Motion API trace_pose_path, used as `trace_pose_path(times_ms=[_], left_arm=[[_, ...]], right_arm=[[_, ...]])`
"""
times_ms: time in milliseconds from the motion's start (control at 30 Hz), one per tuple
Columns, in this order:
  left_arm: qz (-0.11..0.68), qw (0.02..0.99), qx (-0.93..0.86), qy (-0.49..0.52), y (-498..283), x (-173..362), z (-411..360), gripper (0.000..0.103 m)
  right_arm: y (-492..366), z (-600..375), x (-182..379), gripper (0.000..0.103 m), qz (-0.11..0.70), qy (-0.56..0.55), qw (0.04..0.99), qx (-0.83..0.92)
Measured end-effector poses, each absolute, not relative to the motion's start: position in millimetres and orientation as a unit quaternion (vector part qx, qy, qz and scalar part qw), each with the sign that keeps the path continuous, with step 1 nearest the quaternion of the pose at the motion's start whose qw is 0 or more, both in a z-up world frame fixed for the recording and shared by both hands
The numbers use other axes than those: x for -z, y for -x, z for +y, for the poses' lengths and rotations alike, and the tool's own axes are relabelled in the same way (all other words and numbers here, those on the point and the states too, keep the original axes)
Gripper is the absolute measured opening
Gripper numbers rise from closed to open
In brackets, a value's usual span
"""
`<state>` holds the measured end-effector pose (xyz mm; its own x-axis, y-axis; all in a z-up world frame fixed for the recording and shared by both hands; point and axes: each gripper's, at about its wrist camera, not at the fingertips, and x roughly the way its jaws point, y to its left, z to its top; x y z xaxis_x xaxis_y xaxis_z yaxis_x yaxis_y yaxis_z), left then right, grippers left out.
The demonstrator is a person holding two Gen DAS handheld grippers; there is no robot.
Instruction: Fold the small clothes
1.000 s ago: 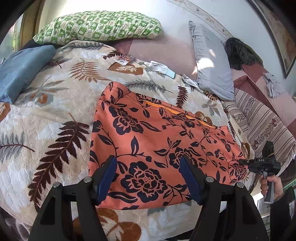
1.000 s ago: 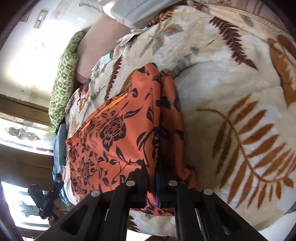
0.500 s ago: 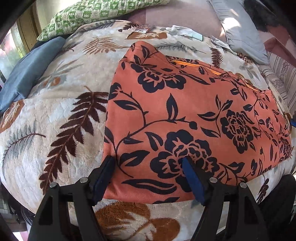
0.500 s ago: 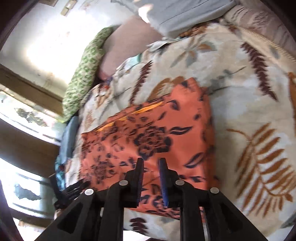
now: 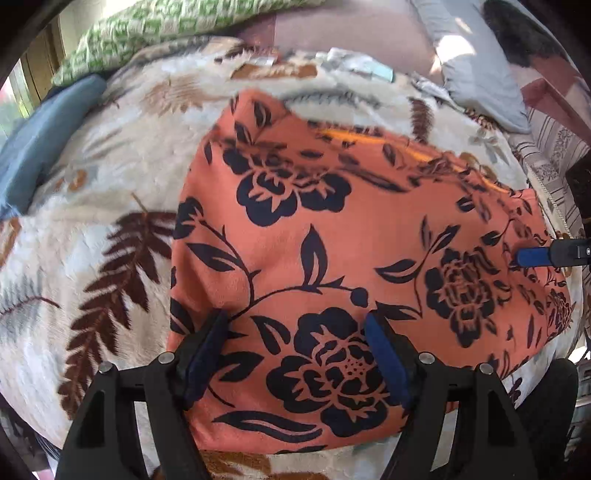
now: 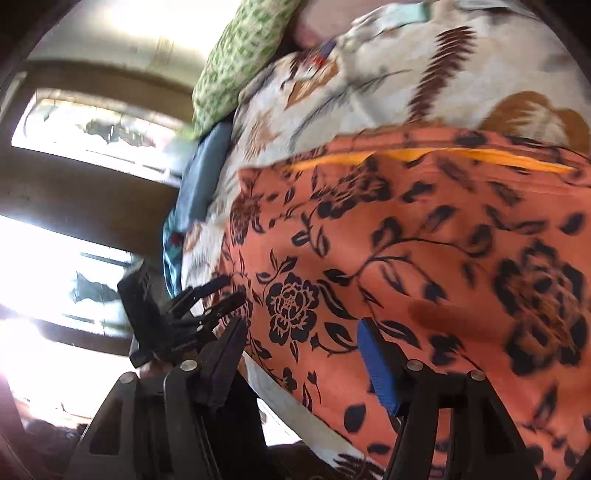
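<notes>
The orange floral garment (image 5: 351,240) lies flat on the leaf-print blanket (image 5: 110,177) of the bed, folded into a broad four-sided panel. Its long axis runs across the left wrist view, from the near left corner toward the far right, where the panel narrows; a yellow-orange trim strip (image 5: 369,134) marks its far long edge. In the right wrist view that same trim (image 6: 436,155) lies along the top of the cloth.

Your left gripper (image 5: 295,354) hangs over the near edge of the garment, jaws apart and just opening a little further, the blue pads straddling a black flower with no fold pinched between them. Your right gripper (image 6: 299,354) (seen also at the right margin of the left wrist view as a single blue pad (image 5: 532,257)) stands over the garment's right end, its jaws apart and just opening, nothing clamped.

A green patterned pillow (image 5: 166,29), a blue pillow (image 5: 40,147) and a grey pillow (image 5: 476,74) lie beyond the garment, well apart from it.
</notes>
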<state>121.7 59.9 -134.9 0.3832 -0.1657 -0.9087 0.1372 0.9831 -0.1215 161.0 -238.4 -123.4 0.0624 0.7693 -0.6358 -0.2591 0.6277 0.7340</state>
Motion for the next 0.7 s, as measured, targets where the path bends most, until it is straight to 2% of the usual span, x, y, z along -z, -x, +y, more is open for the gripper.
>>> trace_pose_path(times_ms=[67,100,167,233,300,367,433,533,633,700], left_arm=[[0.534,0.840,0.095,-0.006,-116.8,131.4,54.8,0.079],[0.532,0.841,0.096,-0.013,-114.7,131.0,53.1,0.079],[0.527,0.844,0.098,-0.010,-112.0,132.3,54.8,0.079],[0.525,0.845,0.099,-0.004,-109.7,129.4,55.2,0.079],[0.521,0.846,0.109,0.022,-109.5,121.3,58.7,0.079],[0.502,0.854,0.127,0.051,-112.9,105.4,63.3,0.079],[0.476,0.865,0.141,0.068,-117.4,88.6,62.4,0.079],[0.483,0.865,0.124,0.052,-134.8,96.0,55.5,0.079],[0.511,0.853,0.095,0.039,-145.1,122.5,51.9,0.079],[0.505,0.857,0.096,0.039,-141.4,125.8,51.7,0.079]], right_arm=[[-195.5,-240.6,149.3,0.060,0.597,-0.231,0.696,-0.326],[-212.2,-262.0,159.4,0.048,0.590,-0.298,0.695,-0.284],[-222.9,-306.7,166.0,0.048,0.532,-0.439,0.687,-0.228],[-222.3,-305.3,148.0,0.053,0.525,-0.398,0.724,-0.205],[-221.7,-270.0,132.6,0.054,0.548,-0.336,0.700,-0.313],[-221.9,-263.5,113.9,0.054,0.537,-0.248,0.758,-0.274],[-233.2,-271.3,101.2,0.055,0.521,-0.222,0.792,-0.228],[-256.6,-253.1,89.6,0.055,0.539,-0.154,0.785,-0.265],[-262.6,-224.4,106.9,0.054,0.593,-0.105,0.761,-0.243],[-266.4,-219.9,125.4,0.048,0.613,-0.126,0.750,-0.215]])
